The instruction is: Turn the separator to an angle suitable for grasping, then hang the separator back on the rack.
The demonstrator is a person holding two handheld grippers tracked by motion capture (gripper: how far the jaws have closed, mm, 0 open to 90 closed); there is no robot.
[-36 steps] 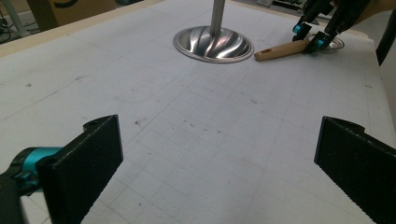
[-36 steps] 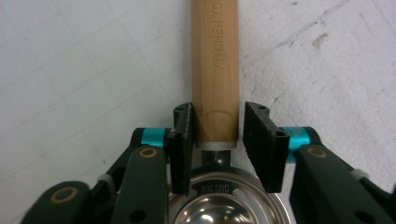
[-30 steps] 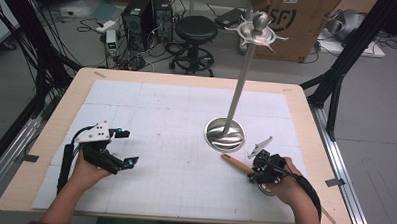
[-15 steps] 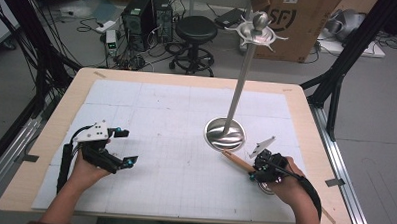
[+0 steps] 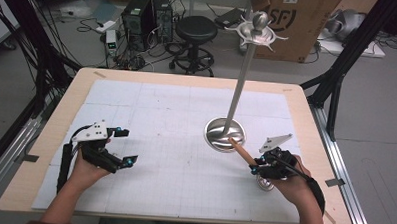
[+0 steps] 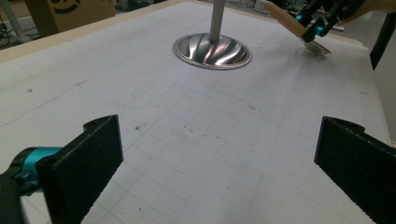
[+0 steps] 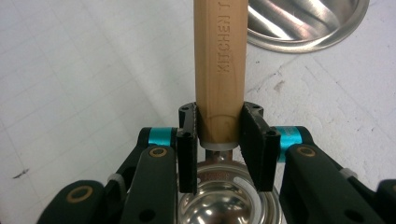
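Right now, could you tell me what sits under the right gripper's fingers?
The right gripper clamps a wooden handle; below its fingers lies the utensil's shiny metal bowl, its lower part hidden by the gripper.

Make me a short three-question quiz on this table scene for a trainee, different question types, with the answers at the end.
1. True or false: the left gripper is clamped on the wooden handle.
2. Which part of the utensil sits between the right gripper jaws? A) the metal bowl end B) the wooden handle C) nothing
3. Fill in: the tall metal stand rises from a round ____ on the white mat.

Key
1. False; its jaws stand wide apart with nothing between them.
2. B; the metal end lies behind the jaws.
3. Base.
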